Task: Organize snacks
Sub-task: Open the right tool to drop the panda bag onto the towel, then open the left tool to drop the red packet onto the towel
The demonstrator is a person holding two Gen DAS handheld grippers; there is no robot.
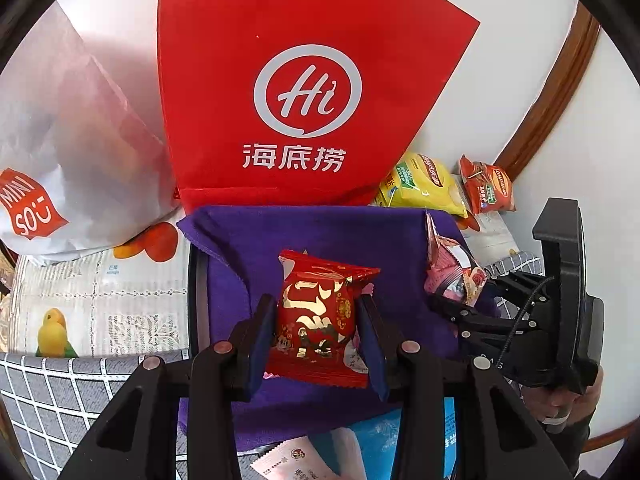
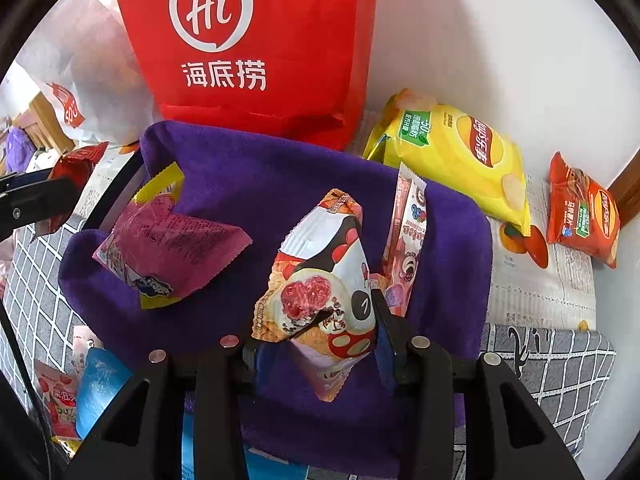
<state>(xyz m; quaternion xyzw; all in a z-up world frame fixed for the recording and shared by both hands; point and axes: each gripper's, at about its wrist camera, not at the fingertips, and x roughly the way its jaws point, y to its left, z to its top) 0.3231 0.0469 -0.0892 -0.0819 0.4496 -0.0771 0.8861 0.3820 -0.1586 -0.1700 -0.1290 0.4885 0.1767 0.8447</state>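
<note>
Over the purple cloth-lined basket, the left gripper pinches a red-and-gold snack packet while the right gripper clasps a mushroom-print packet, each best lowered gently before release, clear of the magenta packet lying left.

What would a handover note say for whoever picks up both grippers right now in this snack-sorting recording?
Left gripper: shut on a red and gold snack packet, held above the purple cloth-lined container.
Right gripper: pads against a white and red cartoon snack packet, over the same container.
Already in the container: a magenta packet and a pink stick packet leaning at the right wall.
Still outside: yellow chip bag and orange chip bag by the wall, plus small packets at the near-left edge.
Left to do: set down both held packets, then bring in the rest.
</note>
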